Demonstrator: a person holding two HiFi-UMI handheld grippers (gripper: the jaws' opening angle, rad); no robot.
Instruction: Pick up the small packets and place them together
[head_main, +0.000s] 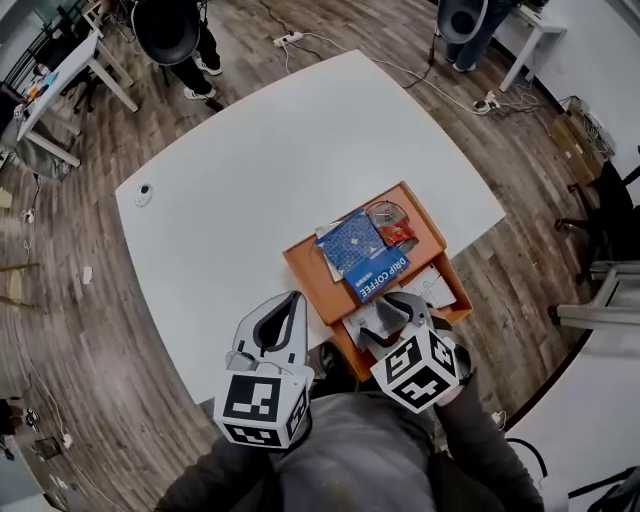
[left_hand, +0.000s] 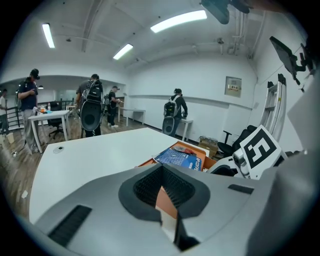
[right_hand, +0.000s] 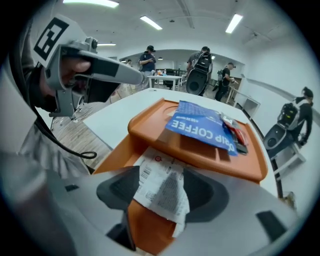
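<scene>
Since the right gripper (right_hand: 166, 194) has its jaws apart around the white packet (right_hand: 160, 182) in the near compartment of the orange tray (right_hand: 145, 122), placement appears complete; next, lift clear without snagging. Beside it, the left gripper (left_hand: 162, 185) is closed, empty.

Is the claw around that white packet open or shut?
Open, it seems: the right gripper has its jaws slightly clear of the white packet on both sides, over the orange tray.
</scene>
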